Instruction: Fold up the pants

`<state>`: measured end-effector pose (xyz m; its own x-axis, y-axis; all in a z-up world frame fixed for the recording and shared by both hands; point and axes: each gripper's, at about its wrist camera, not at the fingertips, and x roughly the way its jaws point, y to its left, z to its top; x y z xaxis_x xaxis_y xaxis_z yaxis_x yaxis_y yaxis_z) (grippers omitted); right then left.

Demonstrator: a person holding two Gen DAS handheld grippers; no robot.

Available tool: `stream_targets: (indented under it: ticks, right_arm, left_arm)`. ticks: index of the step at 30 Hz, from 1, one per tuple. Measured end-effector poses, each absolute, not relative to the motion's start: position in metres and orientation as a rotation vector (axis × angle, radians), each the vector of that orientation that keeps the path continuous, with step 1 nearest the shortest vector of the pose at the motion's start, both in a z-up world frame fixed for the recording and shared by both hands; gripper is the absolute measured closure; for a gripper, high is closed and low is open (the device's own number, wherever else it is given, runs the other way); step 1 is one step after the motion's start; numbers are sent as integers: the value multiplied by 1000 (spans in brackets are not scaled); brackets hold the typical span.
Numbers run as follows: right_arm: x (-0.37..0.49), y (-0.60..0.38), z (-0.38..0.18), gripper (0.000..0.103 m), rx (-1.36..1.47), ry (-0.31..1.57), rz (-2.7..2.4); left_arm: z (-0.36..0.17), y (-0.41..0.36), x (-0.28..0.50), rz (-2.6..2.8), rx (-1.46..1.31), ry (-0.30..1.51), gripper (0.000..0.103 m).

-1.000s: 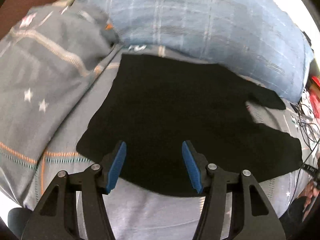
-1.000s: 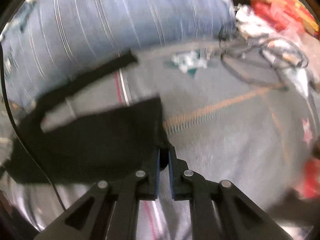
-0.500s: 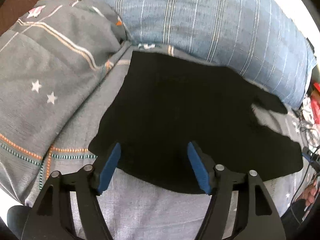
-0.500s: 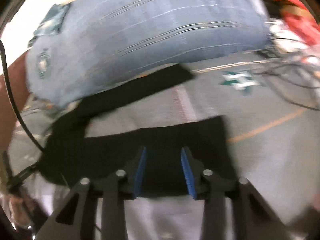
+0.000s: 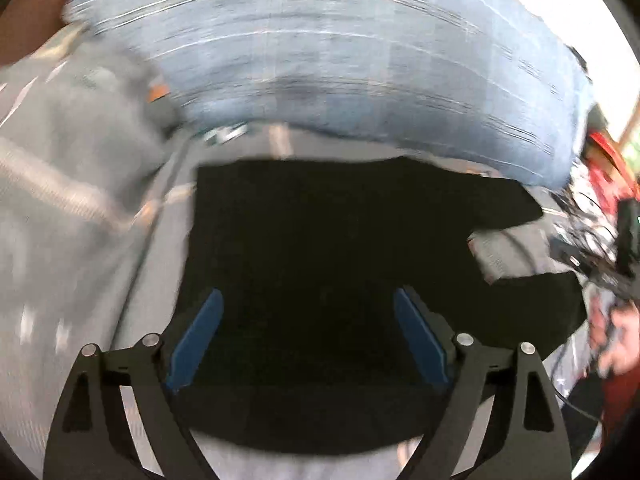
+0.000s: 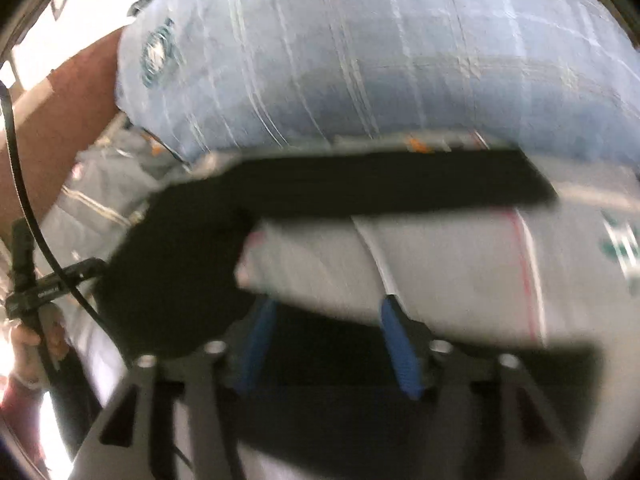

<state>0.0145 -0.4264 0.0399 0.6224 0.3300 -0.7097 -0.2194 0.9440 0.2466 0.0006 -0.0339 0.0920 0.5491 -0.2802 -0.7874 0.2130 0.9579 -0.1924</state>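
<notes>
Pants, black, lie spread flat on the grey bedsheet, just below the blue striped pillow, legs still splayed apart. We've got our left gripper wide open over the waist end, holding nothing; right gripper open too, empty, above the near leg. We risk pinching sheet along with cloth, or dragging one leg crooked; everything's blurred.

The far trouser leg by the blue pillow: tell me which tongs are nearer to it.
Right. The right tongs hover open over the near leg, facing the far trouser leg. The left tongs sit open over the waist end.
</notes>
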Motion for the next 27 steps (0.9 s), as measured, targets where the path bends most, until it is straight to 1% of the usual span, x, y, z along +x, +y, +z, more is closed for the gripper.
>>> stream_targets:
  ticks: [5, 8, 11, 13, 15, 17, 19, 21, 23, 24, 25, 26, 27]
  right_arm:
    - [91, -393, 42, 38, 7, 838, 431]
    - [134, -380, 34, 34, -32, 868, 520]
    - [164, -363, 28, 32, -85, 879, 620]
    - [180, -352, 23, 28, -119, 891, 681]
    - [195, -340, 17, 26, -157, 916, 728]
    - [205, -331, 11, 26, -194, 937, 754]
    - [213, -325, 4, 26, -227, 960, 771]
    - [218, -322, -3, 26, -242, 988, 785]
    - [218, -319, -9, 30, -276, 999, 771]
    - [213, -318, -7, 48, -296, 970, 767]
    - [211, -316, -5, 84, -302, 959, 765]
    - [209, -312, -2, 92, -308, 946, 745]
    - [204, -309, 2, 99, -334, 924, 714]
  left_arm:
    - [82, -61, 77, -447, 69, 971, 15]
    - [72, -74, 114, -567, 133, 997, 15]
    - [60, -84, 145, -649, 208, 1049, 15]
    - [53, -90, 158, -676, 268, 1078, 15]
    - [45, -96, 172, -703, 337, 1098, 15]
    - [40, -99, 183, -720, 374, 1090, 15]
    - [31, -104, 191, -757, 395, 1120, 15]
    - [23, -106, 198, -786, 367, 1141, 11]
    - [21, -107, 197, -800, 353, 1115, 10]
    - [21, -108, 195, -800, 366, 1096, 11]
    - [21, -108, 193, -799, 360, 1089, 15]
    - [21, -107, 193, -802, 347, 1087, 21]
    - [25, -107, 189, -813, 330, 1076, 49]
